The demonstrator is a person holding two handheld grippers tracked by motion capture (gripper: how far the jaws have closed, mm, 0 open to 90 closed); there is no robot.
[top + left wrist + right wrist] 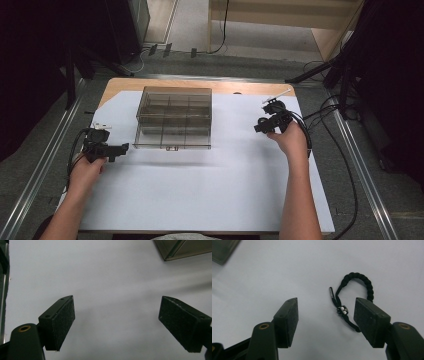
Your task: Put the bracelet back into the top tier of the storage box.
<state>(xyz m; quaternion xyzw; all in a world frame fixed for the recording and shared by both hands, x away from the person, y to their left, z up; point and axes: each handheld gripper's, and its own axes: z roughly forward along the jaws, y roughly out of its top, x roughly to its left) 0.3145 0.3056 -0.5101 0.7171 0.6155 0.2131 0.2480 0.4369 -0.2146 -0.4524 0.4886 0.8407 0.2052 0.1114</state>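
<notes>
A smoky clear compartment box (pixel 173 118) stands lid-down on the white sheet (pixel 200 190), back of centre. My left gripper (pixel 120 148) hovers just left of the box, open, with nothing between its pads (pixel 65 320); a corner of the box (pixel 185 248) shows at the upper right of the left gripper view. My right gripper (pixel 259 126) is open to the right of the box. A black braided cord bracelet (pixel 360 280) with a small bead (pixel 342 310) lies on the sheet by the right-hand pad (pixel 367 320), untouched.
A wooden table edge (pixel 150 82) shows behind the sheet. Metal rails (pixel 47 160) run along both sides of the table, and cables (pixel 345 165) trail off on the right. A box corner (pixel 222 248) sits at the upper left of the right gripper view.
</notes>
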